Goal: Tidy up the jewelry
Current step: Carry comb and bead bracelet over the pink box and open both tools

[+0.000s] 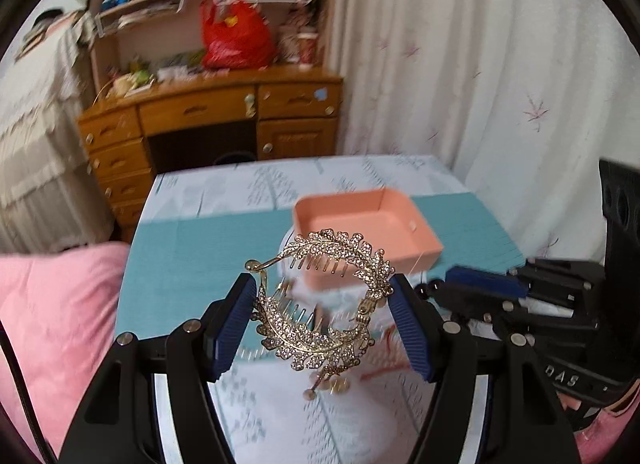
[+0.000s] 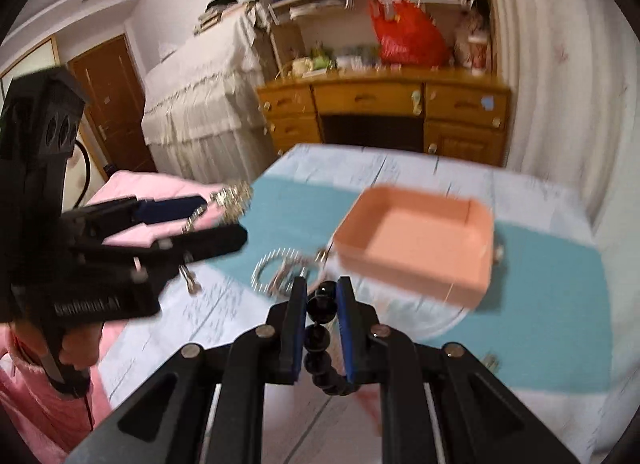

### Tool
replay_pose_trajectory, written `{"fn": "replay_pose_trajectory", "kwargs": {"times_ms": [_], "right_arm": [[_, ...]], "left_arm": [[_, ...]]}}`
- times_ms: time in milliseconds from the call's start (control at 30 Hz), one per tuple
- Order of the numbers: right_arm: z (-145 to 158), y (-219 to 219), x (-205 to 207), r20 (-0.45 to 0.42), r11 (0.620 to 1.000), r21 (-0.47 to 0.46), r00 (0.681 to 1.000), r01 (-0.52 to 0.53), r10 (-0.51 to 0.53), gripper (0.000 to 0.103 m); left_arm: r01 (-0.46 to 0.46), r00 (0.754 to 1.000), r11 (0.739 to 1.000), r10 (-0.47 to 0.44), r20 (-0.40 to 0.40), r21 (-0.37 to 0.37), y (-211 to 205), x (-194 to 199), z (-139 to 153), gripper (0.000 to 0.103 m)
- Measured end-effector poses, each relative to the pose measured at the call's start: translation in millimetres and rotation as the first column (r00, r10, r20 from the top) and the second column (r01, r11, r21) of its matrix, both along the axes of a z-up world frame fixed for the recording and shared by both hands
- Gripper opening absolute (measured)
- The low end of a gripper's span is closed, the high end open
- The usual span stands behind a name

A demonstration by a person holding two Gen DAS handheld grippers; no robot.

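Here my left gripper (image 1: 322, 304) pinches a gold rhinestone hair comb (image 1: 320, 304) above the counter (image 1: 224, 200), my right gripper (image 2: 321, 296) clamps black beads (image 2: 320, 328), near the pink tray (image 2: 472, 256).

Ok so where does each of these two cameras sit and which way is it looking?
Left wrist: on the left gripper, facing table and desk; its fingers clamp a gold rhinestone hair comb; right gripper at right.
Right wrist: on the right gripper, same direction; its fingers pinch a black bead string; a pink sleeve shows.
Shared: pink tray, red bag.
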State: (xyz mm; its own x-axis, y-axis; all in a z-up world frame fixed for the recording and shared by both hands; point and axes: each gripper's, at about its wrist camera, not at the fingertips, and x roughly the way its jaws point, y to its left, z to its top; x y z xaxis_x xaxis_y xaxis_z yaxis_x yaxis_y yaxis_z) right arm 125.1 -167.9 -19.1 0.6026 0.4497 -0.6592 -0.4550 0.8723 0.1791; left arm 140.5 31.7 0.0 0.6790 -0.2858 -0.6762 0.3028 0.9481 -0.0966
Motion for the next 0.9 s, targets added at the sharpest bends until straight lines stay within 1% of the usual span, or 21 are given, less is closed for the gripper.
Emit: {"fn": "replay_pose_trajectory", "kwargs": {"times_ms": [167,233,300,367,467,533,667,733,800,833,867,900], "right_arm": [[20,-17,30,0.060,0.998,0.015,0.996,0.058,-0.059,0.015],[26,-22,44,0.072,0.997,0.028,0.995,0.065,-0.067,0.015],[31,-25,61,0.086,0.996,0.018,0.992,0.088,-0.089,0.015],[33,-30,76,0.089,0.994,0.029,0.990,0.108,-0.110,0.015],[30,-43,90,0.072,0.987,0.079,0.987,0.138,-0.144,0.015],[25,-51,100,0.051,0.982,0.104,0.985,0.158,-0.164,0.015],[8,-61,112,0.016,0.976,0.113,0.981,0.189,-0.192,0.015],[1,-63,117,-0.013,0.972,0.122,0.980,0.199,-0.199,0.015],[-2,-65,121,-0.039,0.972,0.115,0.979,0.205,-0.202,0.019],[-1,-66,120,-0.034,0.971,0.109,0.977,0.215,-0.212,0.026],[1,-66,117,-0.025,0.970,0.104,0.975,0.222,-0.220,0.031],[3,-67,114,-0.012,0.968,0.097,0.973,0.231,-0.231,0.037]], "left_arm": [[0.048,0.999,0.998,-0.048,-0.009,-0.035,-16,35,4,0.066],[0.048,0.999,0.998,-0.048,-0.017,-0.042,-21,53,4,0.066],[0.040,0.999,0.998,-0.041,-0.021,-0.057,-26,70,4,0.066],[0.028,0.999,0.996,-0.031,-0.030,-0.085,-29,88,2,0.066],[0.021,0.998,0.991,-0.029,-0.060,-0.134,-33,109,-8,0.066],[0.018,0.996,0.988,-0.031,-0.084,-0.151,-33,119,-18,0.066],[0.024,0.988,0.990,-0.045,-0.148,-0.141,-40,132,-36,0.066],[0.030,0.986,0.990,-0.052,-0.158,-0.135,-45,134,-41,0.067],[0.022,0.984,0.994,-0.041,-0.174,-0.111,-48,134,-43,0.078],[0.014,0.985,0.994,-0.032,-0.171,-0.108,-48,132,-41,0.090],[0.008,0.987,0.994,-0.026,-0.159,-0.110,-46,130,-39,0.094],[0.009,0.989,0.994,-0.025,-0.148,-0.111,-46,127,-37,0.094]]}}
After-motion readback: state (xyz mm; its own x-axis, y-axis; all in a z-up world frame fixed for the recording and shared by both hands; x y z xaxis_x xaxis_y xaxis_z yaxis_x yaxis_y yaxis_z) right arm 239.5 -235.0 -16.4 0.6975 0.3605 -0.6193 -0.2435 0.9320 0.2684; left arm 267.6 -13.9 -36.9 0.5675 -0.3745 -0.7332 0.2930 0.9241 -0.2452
